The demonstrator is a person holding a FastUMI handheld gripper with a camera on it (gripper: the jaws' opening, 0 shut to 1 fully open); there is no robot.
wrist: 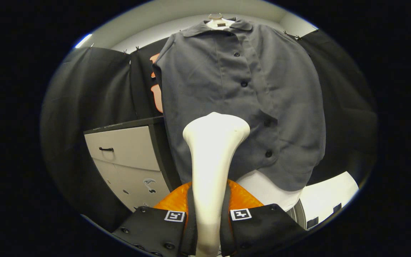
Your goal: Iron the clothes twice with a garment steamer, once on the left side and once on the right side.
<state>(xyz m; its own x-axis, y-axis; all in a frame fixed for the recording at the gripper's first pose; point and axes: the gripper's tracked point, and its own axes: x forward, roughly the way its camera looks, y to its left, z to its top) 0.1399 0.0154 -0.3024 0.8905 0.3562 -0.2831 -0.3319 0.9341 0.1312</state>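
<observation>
Gripper [211, 214] clamps smooth, flared steamer [212, 150] between both fingers. Ahead hangs matte woven grey shirt [234, 92], dark round buttons, on hanger [215, 17]. No legible writing.

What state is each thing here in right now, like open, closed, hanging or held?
Garment steamer: held upright between the fingers, head just in front of the shirt.
Hand-held gripper: shut on the steamer's handle.
Grey shirt: hanging on a hanger, buttoned.
Hanger: up top, carrying the shirt.
Drawer cabinet: beside the shirt, drawers closed.
</observation>
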